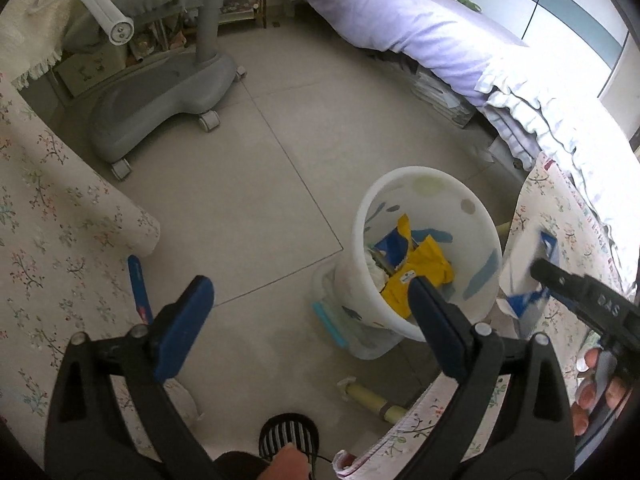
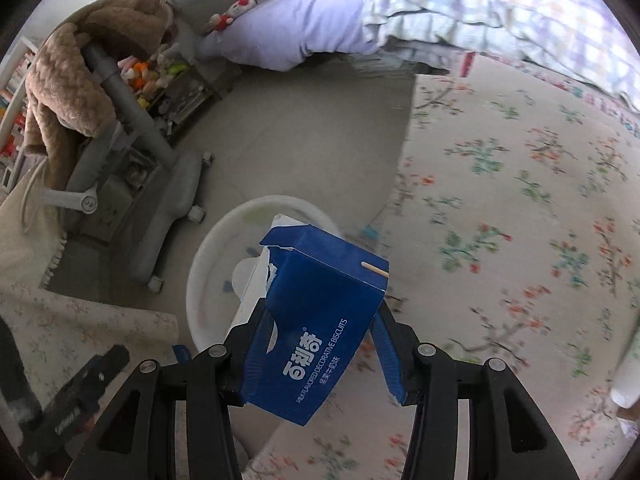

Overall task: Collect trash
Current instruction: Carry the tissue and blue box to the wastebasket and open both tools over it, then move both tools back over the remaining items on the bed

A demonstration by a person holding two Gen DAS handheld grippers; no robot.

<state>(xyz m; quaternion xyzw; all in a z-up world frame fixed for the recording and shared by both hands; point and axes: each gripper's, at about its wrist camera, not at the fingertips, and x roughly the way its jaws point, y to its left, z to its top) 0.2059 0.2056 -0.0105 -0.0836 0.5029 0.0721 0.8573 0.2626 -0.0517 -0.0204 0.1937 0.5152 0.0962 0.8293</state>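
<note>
- The right gripper (image 2: pixel 320 344) is seen closed on a blue biscuit box (image 2: pixel 320 320); the box is pinched between the two blue pads, and its torn top flap is pointed away from the camera.
- In the left wrist view the same box (image 1: pixel 528 264) is seen at the right edge, blurred, held beside the rim of the bin and over the edge of the flowered cloth (image 1: pixel 568 216).
- The left gripper (image 1: pixel 312 304) is held wide open and nothing is gripped by it; it hangs above the floor, with its right finger in front of the bin.
- Just beyond the box the white waste bin (image 2: pixel 200 280) is found, standing on the grey tiled floor (image 1: pixel 248 184) between two cloth-covered surfaces.
- Inside the bin (image 1: pixel 424 184) a yellow wrapper (image 1: pixel 424 272) and some blue packaging are already lying, so it is judged that part of the trash was collected and the task is in the middle.
- The step in hand is judged to be the carrying of the box to the bin; the box is not yet fully above the opening.
- For the next move, the box should probably be brought over the middle of the opening, and the jaws should be opened only there, because otherwise it could be caught on the rim and fall outside.
- Farther away a grey wheeled chair base (image 1: pixel 160 92) and a bed with lilac bedding (image 1: pixel 400 24) are seen; they are not concerned by the task.
</note>
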